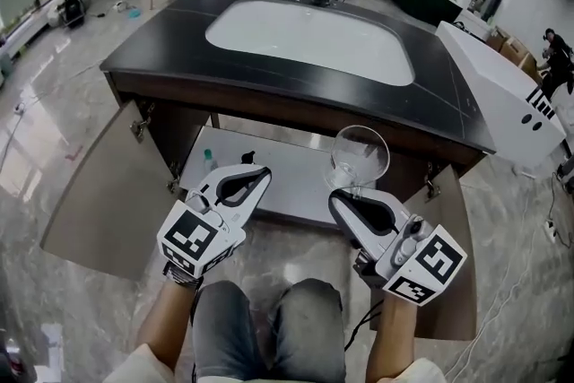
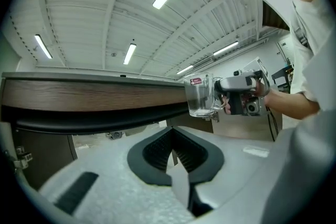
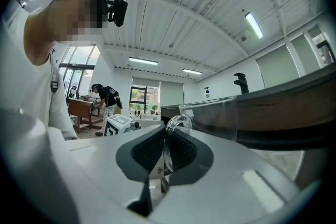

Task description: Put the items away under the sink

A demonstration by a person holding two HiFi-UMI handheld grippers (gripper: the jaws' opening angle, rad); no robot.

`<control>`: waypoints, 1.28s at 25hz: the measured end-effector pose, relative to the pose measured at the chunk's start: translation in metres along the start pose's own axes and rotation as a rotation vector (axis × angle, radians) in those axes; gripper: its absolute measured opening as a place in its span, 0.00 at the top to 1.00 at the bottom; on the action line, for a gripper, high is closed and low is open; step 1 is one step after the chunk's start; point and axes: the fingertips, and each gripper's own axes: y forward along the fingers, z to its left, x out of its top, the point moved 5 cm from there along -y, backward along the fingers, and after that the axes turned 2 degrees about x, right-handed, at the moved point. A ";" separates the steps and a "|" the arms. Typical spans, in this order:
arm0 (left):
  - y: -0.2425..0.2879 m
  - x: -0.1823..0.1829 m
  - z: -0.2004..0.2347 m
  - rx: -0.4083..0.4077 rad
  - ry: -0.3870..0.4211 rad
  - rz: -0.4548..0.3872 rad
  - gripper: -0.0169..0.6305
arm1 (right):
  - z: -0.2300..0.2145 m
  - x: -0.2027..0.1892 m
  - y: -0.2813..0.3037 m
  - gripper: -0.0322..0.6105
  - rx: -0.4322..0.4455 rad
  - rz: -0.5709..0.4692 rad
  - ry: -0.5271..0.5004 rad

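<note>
The left door (image 1: 94, 184) of the cabinet is open wide. Past it, at the left of the white shelf (image 1: 287, 170), stands a small bottle (image 1: 208, 161).

The left gripper (image 1: 260, 178) is at the near edge of that shelf and points far, into the opening. Its own view shows its fingers clenched together with nothing between them (image 2: 173, 147).

Just right of it is the mug (image 1: 360, 159), upright with its mouth up, in front of the opening's right half and not on the shelf. The right gripper (image 1: 339, 197) is clamped on the handle (image 3: 170, 134). The mug's body (image 3: 220, 115) therefore lies on the far side of the fingers, towards the cabinet, and its long axis is vertical.

The shelf lies farther away and lower than the mug, under the counter (image 1: 296, 81). In the left gripper view the mug (image 2: 199, 94) shows against the counter's front edge (image 2: 79, 94). It probably has to go lower before it goes in, or the rim may clip that edge.

The right hand already carries the mug, so the move is its own. The right door (image 1: 453, 256) is open beside that arm.
</note>
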 end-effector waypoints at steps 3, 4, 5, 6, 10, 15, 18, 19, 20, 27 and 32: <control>0.004 -0.012 -0.004 -0.015 0.005 0.006 0.97 | -0.004 -0.015 -0.004 0.92 -0.022 0.014 -0.001; 0.004 -0.018 -0.005 -0.018 -0.003 0.012 0.97 | -0.004 -0.021 -0.005 0.92 -0.029 0.019 0.001; 0.005 -0.025 -0.007 -0.020 -0.012 0.016 0.97 | -0.006 -0.028 -0.007 0.92 -0.035 0.023 0.006; 0.006 -0.032 -0.008 -0.020 -0.019 0.018 0.97 | -0.008 -0.034 -0.007 0.92 -0.040 0.025 0.011; 0.012 -0.053 -0.011 -0.002 -0.008 0.042 0.97 | -0.013 -0.060 -0.004 0.92 -0.070 0.057 -0.007; 0.016 -0.077 -0.017 0.011 -0.052 0.050 0.97 | -0.017 -0.093 -0.001 0.92 -0.099 0.092 -0.022; 0.019 -0.089 -0.018 0.025 -0.056 0.058 0.97 | -0.024 -0.110 -0.002 0.92 -0.120 0.082 -0.016; 0.019 -0.093 -0.018 0.030 -0.053 0.062 0.97 | -0.028 -0.116 -0.003 0.92 -0.127 0.069 -0.007; 0.020 -0.096 -0.020 0.034 -0.050 0.066 0.97 | -0.032 -0.123 -0.004 0.92 -0.140 0.058 -0.003; 0.026 -0.118 -0.034 0.023 -0.035 0.091 0.97 | -0.067 -0.178 -0.011 0.92 -0.280 0.058 -0.034; 0.038 -0.131 -0.048 -0.033 -0.038 0.079 0.97 | -0.088 -0.223 -0.021 0.92 -0.350 0.057 -0.034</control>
